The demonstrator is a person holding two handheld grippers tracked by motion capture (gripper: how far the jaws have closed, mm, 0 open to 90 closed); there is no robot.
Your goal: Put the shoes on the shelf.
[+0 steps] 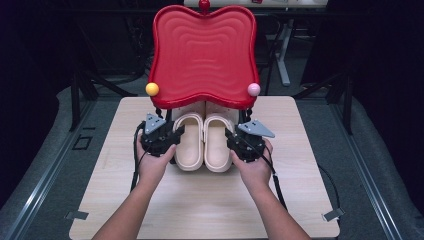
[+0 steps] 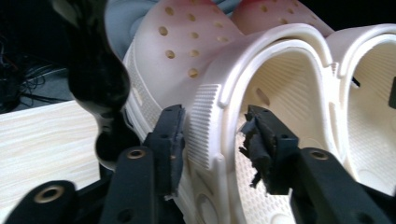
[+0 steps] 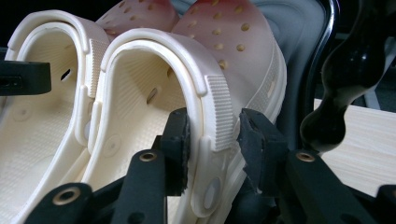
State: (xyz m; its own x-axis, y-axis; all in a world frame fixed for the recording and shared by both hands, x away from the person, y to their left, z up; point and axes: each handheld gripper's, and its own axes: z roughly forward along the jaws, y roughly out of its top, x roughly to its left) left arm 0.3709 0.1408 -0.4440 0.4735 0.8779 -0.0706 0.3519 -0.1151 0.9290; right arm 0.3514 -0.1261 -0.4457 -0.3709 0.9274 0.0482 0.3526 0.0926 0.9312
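Near us, our left gripper (image 1: 176, 134) sits at the outer side of the left clog (image 1: 188, 141), and our right gripper (image 1: 231, 137) sits at the outer side of the right clog (image 1: 218, 142). In the left gripper view the jaws stand well apart around the strap side of the left clog (image 2: 243, 93) — one pad touches the ribbed part, the other is clear of it. In the right gripper view the jaws also stand apart around the right clog's (image 3: 205, 88) wall, with gaps showing, so nothing is gripped.

The two clogs lie side by side on the wooden table (image 1: 210, 200), toes tucked under the red tray (image 1: 202, 55) on its black stand (image 3: 345, 79).

We think we are letting go — next we pull both hands straight back without bumping the clogs.
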